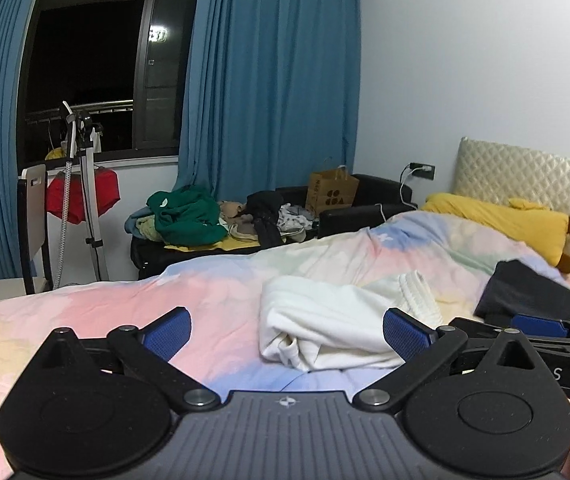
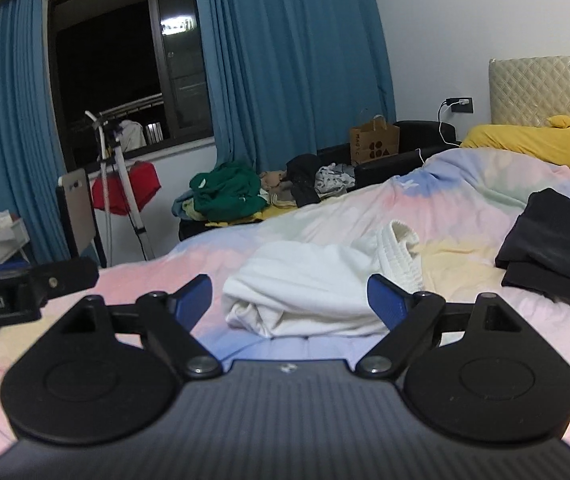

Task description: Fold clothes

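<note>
Both left gripper (image 1: pixel 287 334) and right gripper (image 2: pixel 289 298) jaws spread, empty. White garment (image 1: pixel 325 320) bunched on bed (image 1: pixel 125 300) ahead. Risk: pinching several layers or the cover, so the fold drags crooked.

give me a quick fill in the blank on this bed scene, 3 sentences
1. The crumpled garment lying in front of both grippers is ____ in colour.
2. The left gripper and the right gripper both have their fingers ____, holding nothing.
3. The folded dark garment lies on the bed to the ____ of the crumpled one.

Missing words: white; open; right
</note>
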Demonstrator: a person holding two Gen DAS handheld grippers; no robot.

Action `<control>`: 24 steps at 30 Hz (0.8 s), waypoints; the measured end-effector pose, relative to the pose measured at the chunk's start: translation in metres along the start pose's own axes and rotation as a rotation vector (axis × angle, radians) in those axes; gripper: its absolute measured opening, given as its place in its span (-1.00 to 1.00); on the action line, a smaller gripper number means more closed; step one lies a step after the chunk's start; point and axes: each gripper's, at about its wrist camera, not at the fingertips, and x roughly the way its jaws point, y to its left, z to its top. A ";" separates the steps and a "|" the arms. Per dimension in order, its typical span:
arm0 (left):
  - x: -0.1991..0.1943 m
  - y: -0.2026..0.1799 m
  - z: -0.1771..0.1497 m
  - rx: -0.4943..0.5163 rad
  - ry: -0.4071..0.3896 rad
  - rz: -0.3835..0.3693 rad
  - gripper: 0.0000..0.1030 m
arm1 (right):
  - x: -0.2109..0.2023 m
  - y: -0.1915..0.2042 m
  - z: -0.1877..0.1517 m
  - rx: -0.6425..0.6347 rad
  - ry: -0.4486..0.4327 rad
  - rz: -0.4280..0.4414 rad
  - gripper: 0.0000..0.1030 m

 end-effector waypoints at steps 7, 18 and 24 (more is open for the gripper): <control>0.000 0.012 -0.022 -0.028 0.003 0.020 1.00 | 0.009 0.003 -0.022 -0.015 0.009 -0.030 0.67; 0.008 0.018 -0.034 -0.006 0.026 0.039 1.00 | 0.017 0.004 -0.034 0.004 0.019 -0.082 0.67; 0.012 0.018 -0.035 0.007 0.039 0.053 0.99 | 0.018 0.017 -0.036 -0.069 0.006 -0.105 0.67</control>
